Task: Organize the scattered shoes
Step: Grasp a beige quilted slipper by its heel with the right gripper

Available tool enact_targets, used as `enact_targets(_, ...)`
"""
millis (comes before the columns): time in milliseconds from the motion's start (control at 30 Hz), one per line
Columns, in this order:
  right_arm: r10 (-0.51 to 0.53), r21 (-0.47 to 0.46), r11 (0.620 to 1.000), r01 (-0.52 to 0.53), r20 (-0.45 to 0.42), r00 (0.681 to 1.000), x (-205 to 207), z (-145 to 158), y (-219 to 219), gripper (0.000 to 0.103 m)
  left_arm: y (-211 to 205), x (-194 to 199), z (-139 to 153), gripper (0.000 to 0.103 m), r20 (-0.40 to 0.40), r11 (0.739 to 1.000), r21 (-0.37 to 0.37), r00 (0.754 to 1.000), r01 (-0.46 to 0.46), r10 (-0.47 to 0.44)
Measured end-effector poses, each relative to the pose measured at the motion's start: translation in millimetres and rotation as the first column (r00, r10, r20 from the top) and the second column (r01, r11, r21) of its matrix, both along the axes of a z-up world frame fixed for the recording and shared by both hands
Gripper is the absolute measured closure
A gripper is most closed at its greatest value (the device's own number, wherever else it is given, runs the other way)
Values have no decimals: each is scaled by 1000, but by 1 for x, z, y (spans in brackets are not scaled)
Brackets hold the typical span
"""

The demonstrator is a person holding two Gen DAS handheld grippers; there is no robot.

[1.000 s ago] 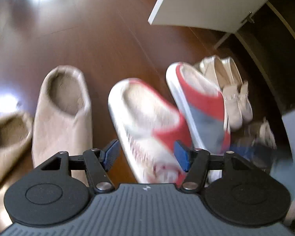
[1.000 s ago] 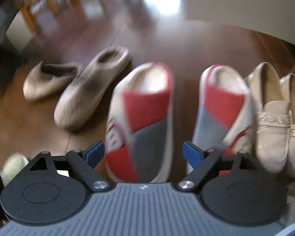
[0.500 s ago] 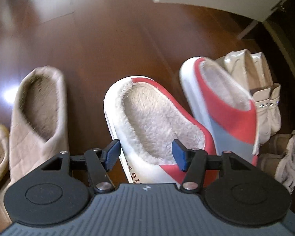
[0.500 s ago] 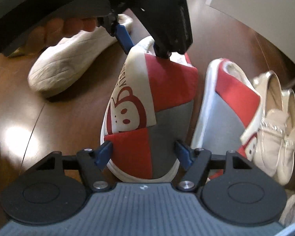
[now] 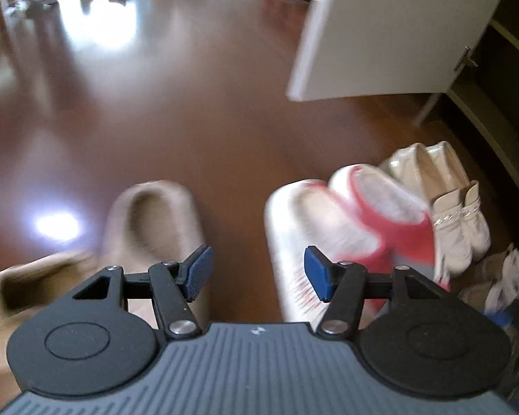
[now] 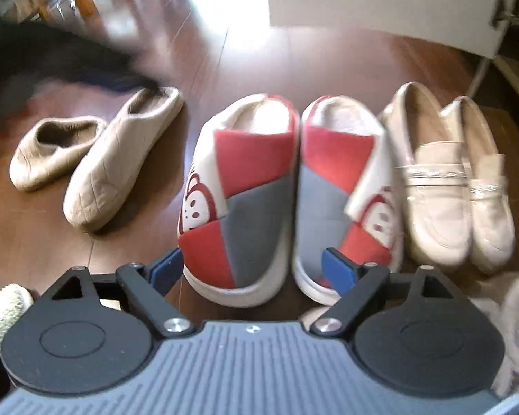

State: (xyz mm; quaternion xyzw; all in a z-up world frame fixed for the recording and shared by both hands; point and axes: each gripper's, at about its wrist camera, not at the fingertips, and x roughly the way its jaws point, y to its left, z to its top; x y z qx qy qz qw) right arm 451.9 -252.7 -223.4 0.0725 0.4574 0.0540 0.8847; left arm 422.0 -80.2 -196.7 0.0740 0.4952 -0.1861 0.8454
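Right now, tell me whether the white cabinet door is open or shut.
Open. The white cabinet door swings out over the wood floor, hinged at its right edge, exposing the dark cabinet interior beside it.

Beige slipper [image 5: 155,214] and red-and-white slippers [image 5: 346,228] beyond parted, empty jaws.

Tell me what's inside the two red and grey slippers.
Pale fleece lining shows in the heel openings of the left slipper and right slipper. The toe ends are covered by the red and grey uppers, so anything deeper inside cannot be seen.
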Motion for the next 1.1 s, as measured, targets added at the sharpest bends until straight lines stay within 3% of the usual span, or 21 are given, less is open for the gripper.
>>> enact_targets(100, 73, -48, 996, -74, -10, 997, -17, 17, 8, 18, 56, -31, 9, 40, -57, 992, 124, 998, -33, 40)
enact_targets(200, 157, -90, 983, -161, -53, 986, -21, 32, 33, 18, 91, -55, 9, 40, -112, 979, 196, 991, -48, 71)
enact_targets(367, 274, -82, 956, -281, -84, 958, 6, 59, 86, 16, 121, -69, 6, 38, -113, 980, 187, 989, -74, 96)
enact_targets(467, 292, -57, 954, -296, -59, 954, 33, 60, 118, 16, 134, -65, 0, 37, -134, 983, 144, 982, -117, 136)
enact_targets(700, 119, 0, 993, -119, 11, 993, 103, -6, 191, 16, 176, -62, -13, 37, -197, 983, 75, 963, -169, 181)
enact_targets(767, 52, 0, 999, -52, -4, 999, 120, -23, 201, 16, 192, -64, -16, 37, -209, 975, 58, 953, -214, 221)
enact_targets(867, -34, 16, 999, 34, -9, 999, 140, -45, 205, 16, 219, -64, -27, 37, -263, 952, 30, 916, -305, 302)
enact_targets(900, -63, 22, 998, 63, -6, 998, 147, -53, 205, 18, 224, -64, -30, 37, -281, 946, 25, 906, -324, 317)
enact_targets(967, -80, 57, 995, 82, -28, 996, 160, -73, 204, 71, 228, -66, -35, 37, -294, 945, 30, 900, -327, 321)
enact_targets(1033, -67, 60, 996, 68, -23, 998, 157, -79, 204, 82, 227, -69, -38, 37, -294, 950, 37, 905, -310, 307)
enact_targets(1100, 52, -10, 999, -53, -11, 999, 138, -79, 210, 86, 222, -73, -37, 37, -289, 958, 36, 915, -283, 281)
